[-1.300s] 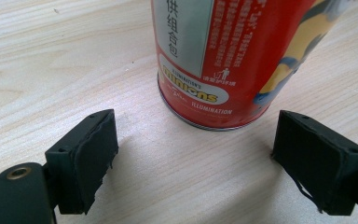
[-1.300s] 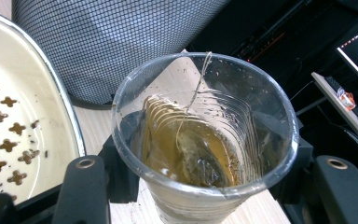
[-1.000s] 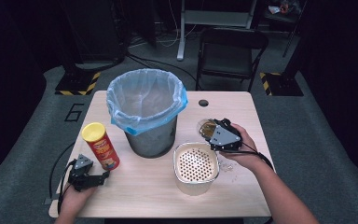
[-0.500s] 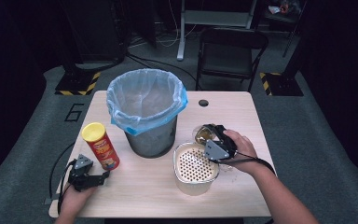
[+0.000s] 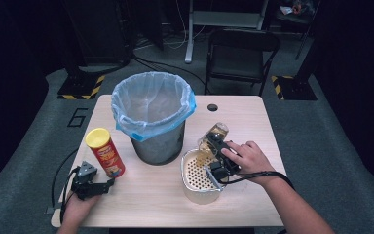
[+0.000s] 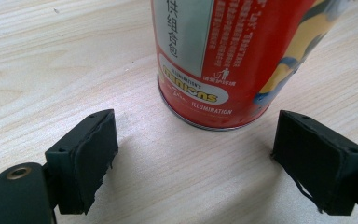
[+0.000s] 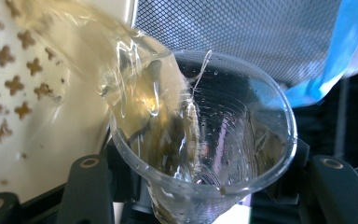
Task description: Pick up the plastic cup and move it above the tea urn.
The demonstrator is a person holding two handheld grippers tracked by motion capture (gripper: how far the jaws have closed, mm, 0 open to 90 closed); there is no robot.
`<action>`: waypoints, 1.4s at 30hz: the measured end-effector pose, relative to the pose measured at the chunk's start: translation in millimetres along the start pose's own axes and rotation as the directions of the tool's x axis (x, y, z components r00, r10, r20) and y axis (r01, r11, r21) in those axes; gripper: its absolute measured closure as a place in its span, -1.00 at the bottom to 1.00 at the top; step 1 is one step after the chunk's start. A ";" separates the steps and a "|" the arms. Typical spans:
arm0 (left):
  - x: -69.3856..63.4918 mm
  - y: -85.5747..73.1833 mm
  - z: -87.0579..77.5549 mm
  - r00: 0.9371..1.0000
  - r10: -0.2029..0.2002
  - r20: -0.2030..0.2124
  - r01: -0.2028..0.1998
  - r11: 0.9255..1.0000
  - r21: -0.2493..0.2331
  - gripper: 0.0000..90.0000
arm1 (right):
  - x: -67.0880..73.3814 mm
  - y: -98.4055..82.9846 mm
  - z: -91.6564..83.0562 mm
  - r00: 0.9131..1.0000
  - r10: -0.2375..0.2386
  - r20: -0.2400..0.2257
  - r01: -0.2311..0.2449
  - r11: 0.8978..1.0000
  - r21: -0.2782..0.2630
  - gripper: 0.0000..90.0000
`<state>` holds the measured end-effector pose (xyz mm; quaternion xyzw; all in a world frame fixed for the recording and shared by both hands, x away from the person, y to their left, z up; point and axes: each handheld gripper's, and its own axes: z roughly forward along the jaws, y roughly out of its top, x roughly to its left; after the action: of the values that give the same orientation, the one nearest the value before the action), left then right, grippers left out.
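Clear plastic cup (image 7: 205,140), pinched in the right tongs (image 5: 217,157), tips over the perforated strainer basket (image 5: 199,178), pouring yellowish liquid into it. Left of the basket, the left tongs (image 6: 200,163) stand spread before the red can (image 5: 104,152).

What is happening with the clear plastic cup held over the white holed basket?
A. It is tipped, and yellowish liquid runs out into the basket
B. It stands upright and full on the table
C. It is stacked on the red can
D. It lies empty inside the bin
A: the right gripper holds the clear plastic cup tilted, and the yellowish liquid streams over its rim into the white holed basket.
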<state>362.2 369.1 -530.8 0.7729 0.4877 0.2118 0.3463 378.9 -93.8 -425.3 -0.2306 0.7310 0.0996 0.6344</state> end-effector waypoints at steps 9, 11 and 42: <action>0.0 0.0 0.0 1.000 0.000 0.000 0.000 1.000 0.000 -0.70 | 1.5 8.3 -5.4 0.970 -0.241 0.033 0.240 0.971 0.012 -0.09; 0.1 0.0 0.1 1.000 0.001 -0.001 -0.001 1.000 -0.002 -0.70 | 1.7 10.9 -6.9 0.962 -0.272 0.032 0.271 0.962 0.011 -0.09; -0.1 0.0 0.1 1.000 -0.001 0.000 0.001 1.000 -0.001 -0.70 | -6.4 19.7 -10.6 0.928 -0.373 -0.013 0.372 0.928 -0.013 -0.10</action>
<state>362.2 369.0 -530.9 0.7725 0.4880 0.2119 0.3467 361.0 -79.9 -420.1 -0.3689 0.6782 -0.0206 0.6352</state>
